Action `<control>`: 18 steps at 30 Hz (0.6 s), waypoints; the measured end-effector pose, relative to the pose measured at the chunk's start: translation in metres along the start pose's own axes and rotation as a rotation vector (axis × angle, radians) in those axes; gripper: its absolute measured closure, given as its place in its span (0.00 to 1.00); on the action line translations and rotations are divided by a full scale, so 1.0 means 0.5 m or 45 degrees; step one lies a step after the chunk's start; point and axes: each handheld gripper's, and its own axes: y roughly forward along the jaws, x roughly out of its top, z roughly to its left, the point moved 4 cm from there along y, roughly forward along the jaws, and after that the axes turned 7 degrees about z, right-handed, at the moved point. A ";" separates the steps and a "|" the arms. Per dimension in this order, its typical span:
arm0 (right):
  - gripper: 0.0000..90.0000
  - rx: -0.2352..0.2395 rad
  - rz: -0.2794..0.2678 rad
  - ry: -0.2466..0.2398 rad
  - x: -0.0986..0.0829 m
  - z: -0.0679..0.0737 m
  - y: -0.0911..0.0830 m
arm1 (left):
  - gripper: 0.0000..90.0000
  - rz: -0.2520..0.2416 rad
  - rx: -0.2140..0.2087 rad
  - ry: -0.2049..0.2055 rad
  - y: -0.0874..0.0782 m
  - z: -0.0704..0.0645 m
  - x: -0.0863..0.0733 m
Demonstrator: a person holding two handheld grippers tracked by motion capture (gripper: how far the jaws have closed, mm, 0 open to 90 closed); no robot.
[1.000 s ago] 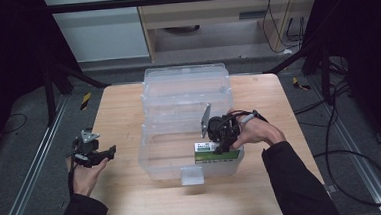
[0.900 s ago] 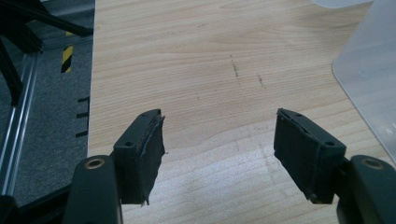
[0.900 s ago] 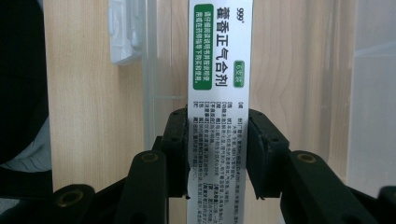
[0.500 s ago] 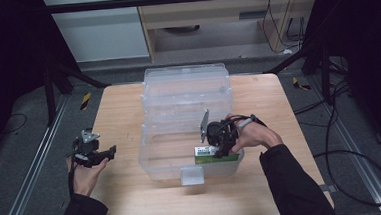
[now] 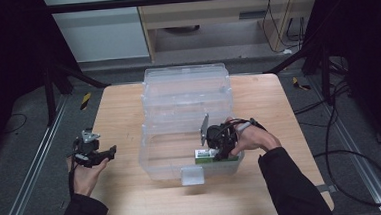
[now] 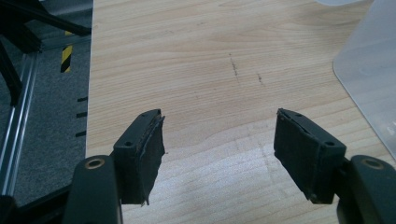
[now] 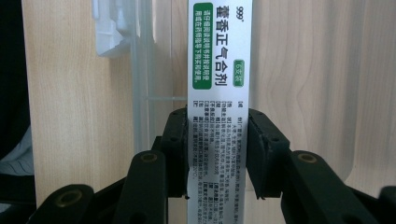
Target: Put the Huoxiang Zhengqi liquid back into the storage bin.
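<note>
- My left gripper sits in my upturned left hand at the left edge of the wooden surface, well apart from the bin.
- In the left gripper view, its jaws stand wide apart with nothing between them, over bare wood; a corner of the clear plastic bin shows at the right.
- In the middle of the surface stands the clear plastic bin, its lid tilted open toward the far side. A small latch tab sits on its near wall.
- My right gripper reaches into the near right corner of the bin, with my right hand over the bin's right rim.
- My right gripper is clamped on a white and green medicine box, one jaw pressed to each long side. The box has Chinese print.
- From the high view, the medicine box lies low inside the bin, against its near wall.
</note>
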 end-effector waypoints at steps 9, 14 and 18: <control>0.65 0.016 0.008 0.009 -0.004 0.001 -0.001 | 0.36 -0.001 0.000 0.000 0.000 0.000 0.000; 0.61 -0.009 -0.066 0.038 -0.013 0.003 -0.027 | 0.36 0.000 -0.001 0.005 0.000 -0.002 0.001; 0.60 -0.049 -0.121 0.059 -0.020 0.002 -0.047 | 0.36 0.003 -0.001 0.006 0.001 -0.002 0.000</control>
